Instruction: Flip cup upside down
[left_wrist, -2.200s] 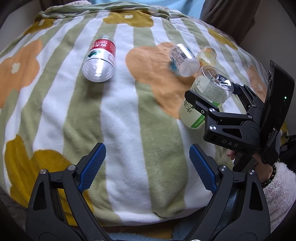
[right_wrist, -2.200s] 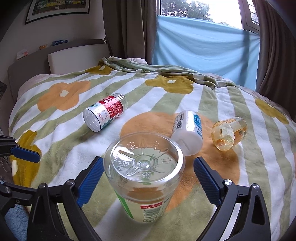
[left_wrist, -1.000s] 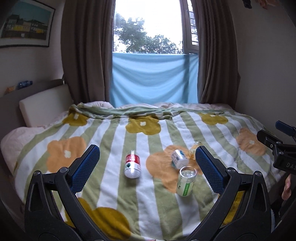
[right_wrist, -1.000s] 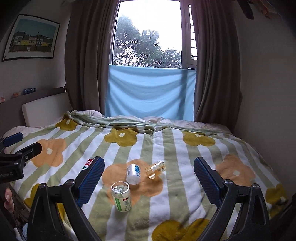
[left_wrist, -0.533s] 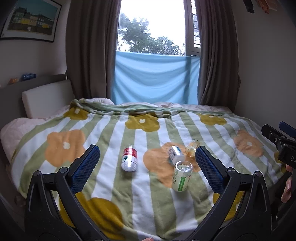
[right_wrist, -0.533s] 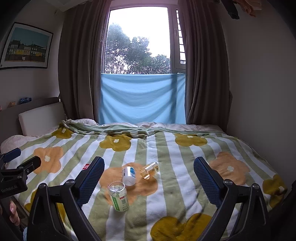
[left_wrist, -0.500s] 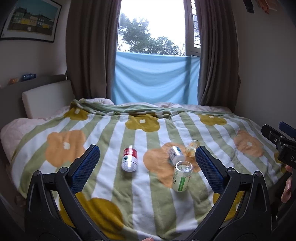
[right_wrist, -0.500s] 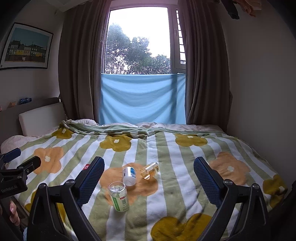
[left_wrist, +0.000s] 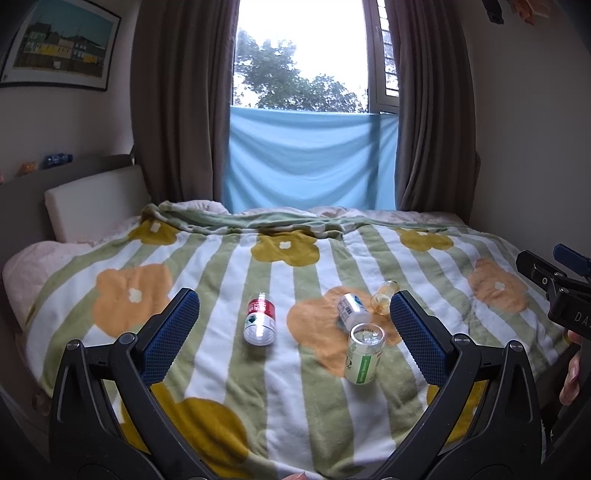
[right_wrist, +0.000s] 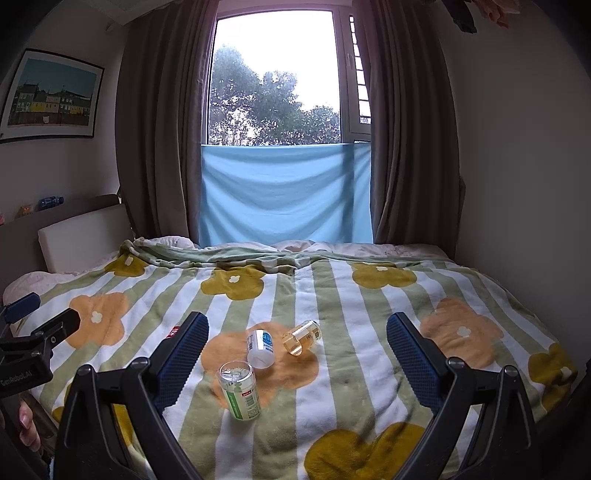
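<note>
Both claws, left gripper (left_wrist: 295, 332) and right gripper (right_wrist: 295, 350), spread empty; green-labelled cup (right_wrist: 239, 389) seemingly light, thin, slippery, best pinched mid-wall, gently

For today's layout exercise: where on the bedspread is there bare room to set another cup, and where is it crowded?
Free: the striped blanket right of the amber clear cup, and left of the red-labelled cup. Crowded: the orange flower, where the green-labelled cup, white-and-blue cup and amber cup cluster.
</note>
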